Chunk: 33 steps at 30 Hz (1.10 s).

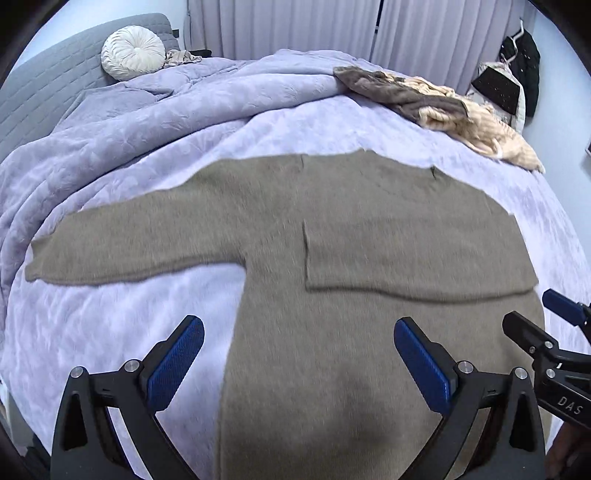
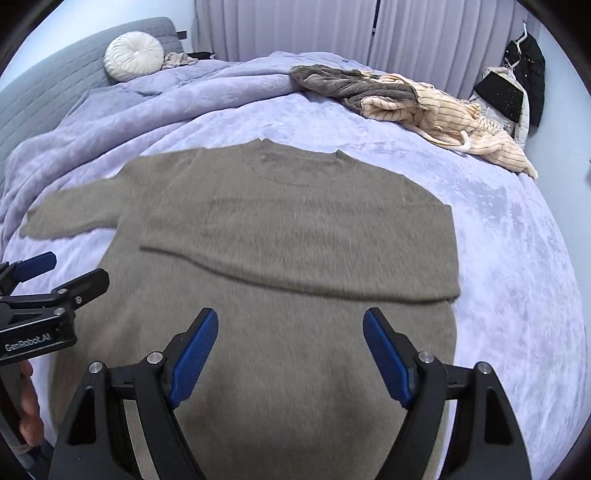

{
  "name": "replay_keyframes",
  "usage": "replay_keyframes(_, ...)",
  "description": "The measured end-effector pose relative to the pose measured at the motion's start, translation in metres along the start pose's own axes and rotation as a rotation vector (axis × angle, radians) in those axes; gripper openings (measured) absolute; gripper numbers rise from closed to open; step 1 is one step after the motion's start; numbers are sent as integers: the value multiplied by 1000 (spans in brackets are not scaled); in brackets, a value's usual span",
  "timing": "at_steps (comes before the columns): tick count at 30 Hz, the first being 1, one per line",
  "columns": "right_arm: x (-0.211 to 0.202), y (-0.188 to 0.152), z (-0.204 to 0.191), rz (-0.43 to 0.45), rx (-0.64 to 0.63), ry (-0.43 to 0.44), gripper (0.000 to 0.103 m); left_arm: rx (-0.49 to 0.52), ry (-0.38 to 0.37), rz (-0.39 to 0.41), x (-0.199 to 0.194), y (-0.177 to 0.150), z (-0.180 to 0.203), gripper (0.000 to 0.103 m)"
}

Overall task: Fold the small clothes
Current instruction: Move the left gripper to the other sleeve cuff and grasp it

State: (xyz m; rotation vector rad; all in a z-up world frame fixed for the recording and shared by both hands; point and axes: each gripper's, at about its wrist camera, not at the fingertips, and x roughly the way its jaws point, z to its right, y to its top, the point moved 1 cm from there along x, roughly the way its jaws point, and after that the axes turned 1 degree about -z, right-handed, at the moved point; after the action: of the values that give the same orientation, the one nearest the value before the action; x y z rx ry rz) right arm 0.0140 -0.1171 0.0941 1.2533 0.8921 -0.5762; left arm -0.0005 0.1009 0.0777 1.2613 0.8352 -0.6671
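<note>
Taupe knitted wool makes up the long-sleeved sweater [image 1: 332, 236], which lies flat on the lavender plush blanket [image 1: 122, 325] covering the bed, neckline toward the far side. One sleeve [image 1: 413, 266] is folded across the chest, its cuff near the middle of the body; the other sleeve [image 1: 129, 258] stretches straight out over the blanket. The left tongs [image 1: 298, 360] hang above the sweater's lower body with their blue pads spread wide and nothing between them. The right tongs [image 2: 290, 354] hang likewise, parted and empty, just beside the left pair. On the bed's far side lies a heap of grey fleece and cream striped clothes [image 2: 399, 99], well apart from the sweater. A round white pleated cushion [image 1: 133, 51] leans on the grey quilted headboard [image 1: 48, 81]. Pale curtains [image 1: 295, 26] hang behind.
</note>
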Motion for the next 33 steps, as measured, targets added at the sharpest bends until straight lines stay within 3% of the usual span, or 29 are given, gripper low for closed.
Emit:
replay_keyframes(5,16,33,-11,6,27,17,83,-40,19,9,10,25,-23,103)
replay_keyframes(11,42,61,-42,1,17,26,83,-145,55,-8,26,31,-72,103)
replay_keyframes(21,65,79,-110,-12,-90,55,83,-462,206,-30,45,17,-204,103)
replay_keyframes(25,68,78,-130,-17,-136,59,83,-644,230,-29,50,2,-274,103)
replay_keyframes(27,69,77,-138,-18,-153,59,83,-740,211,-33,58,-6,-309,103)
replay_keyframes(30,71,76,-147,-25,-170,61,83,-837,78,12,72,-11,-340,103)
replay_keyframes(33,73,75,-156,-30,-187,55,83,-841,-1,73,77,0,-346,103)
